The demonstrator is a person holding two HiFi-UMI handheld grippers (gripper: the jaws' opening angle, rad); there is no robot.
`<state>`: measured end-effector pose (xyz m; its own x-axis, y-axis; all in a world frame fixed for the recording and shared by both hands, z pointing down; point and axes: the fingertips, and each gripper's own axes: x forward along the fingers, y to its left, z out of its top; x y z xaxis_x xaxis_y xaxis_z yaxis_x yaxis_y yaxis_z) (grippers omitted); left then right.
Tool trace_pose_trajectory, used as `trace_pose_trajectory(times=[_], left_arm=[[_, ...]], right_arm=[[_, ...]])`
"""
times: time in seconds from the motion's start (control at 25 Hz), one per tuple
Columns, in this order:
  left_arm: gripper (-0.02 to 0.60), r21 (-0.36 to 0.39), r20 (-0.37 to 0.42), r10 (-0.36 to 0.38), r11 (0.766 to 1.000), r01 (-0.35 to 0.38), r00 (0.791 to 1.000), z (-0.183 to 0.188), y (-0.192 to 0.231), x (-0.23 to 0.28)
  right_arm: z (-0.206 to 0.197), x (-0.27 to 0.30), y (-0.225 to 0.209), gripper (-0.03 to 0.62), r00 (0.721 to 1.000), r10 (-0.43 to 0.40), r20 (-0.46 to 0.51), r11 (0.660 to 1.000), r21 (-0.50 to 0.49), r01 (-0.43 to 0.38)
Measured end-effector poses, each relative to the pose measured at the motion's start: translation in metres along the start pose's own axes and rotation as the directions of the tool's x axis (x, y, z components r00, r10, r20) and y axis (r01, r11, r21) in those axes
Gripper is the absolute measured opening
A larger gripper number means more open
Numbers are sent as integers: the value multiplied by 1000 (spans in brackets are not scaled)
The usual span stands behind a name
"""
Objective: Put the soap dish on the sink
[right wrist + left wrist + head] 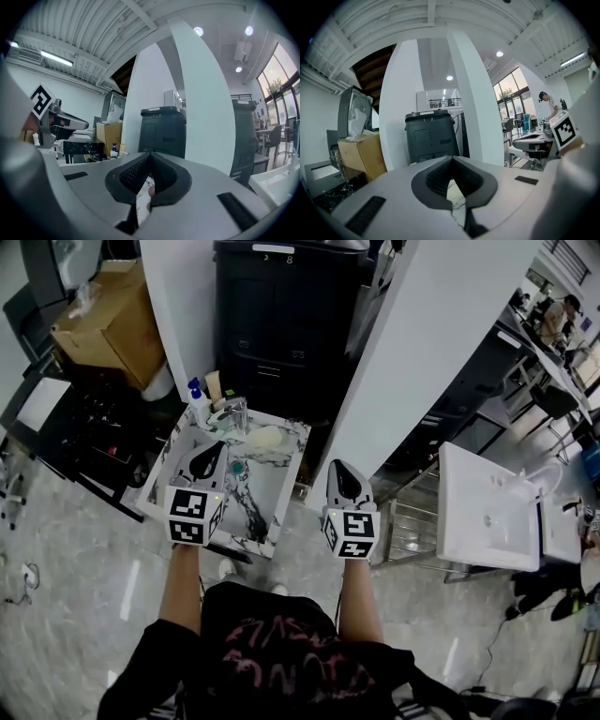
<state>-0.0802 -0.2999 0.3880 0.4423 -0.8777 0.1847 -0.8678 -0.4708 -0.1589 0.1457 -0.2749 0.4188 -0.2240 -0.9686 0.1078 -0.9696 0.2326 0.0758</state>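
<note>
In the head view a marble-patterned sink point(281, 486) stands ahead of me. A pale cream soap dish point(265, 438) lies on its back rim beside the faucet point(234, 413). My left gripper point(208, 457) hovers over the basin's left half, shut and empty. My right gripper point(343, 476) hangs just right of the sink, off its edge, also shut with nothing in it. In the left gripper view the left gripper point(451, 161) has its jaws together, and a sliver of marble shows below them. The right gripper point(150, 157) shows the same in the right gripper view.
A blue spray bottle point(197, 401) and a tube point(214, 385) stand at the sink's back left corner. A black bin point(281, 306) sits behind, between two white pillars point(422, 343). There is a cardboard box point(103, 320) at the left and a white washbasin point(487, 512) at the right.
</note>
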Motion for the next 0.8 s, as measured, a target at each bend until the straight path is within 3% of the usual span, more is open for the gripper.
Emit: trace_pose_trajectory(times=[0.8], left_arm=[[14, 2, 30, 15, 1000, -15, 999, 9, 4, -8]], right_arm=[[4, 7, -1, 12, 1000, 21, -4, 1000, -23, -21]])
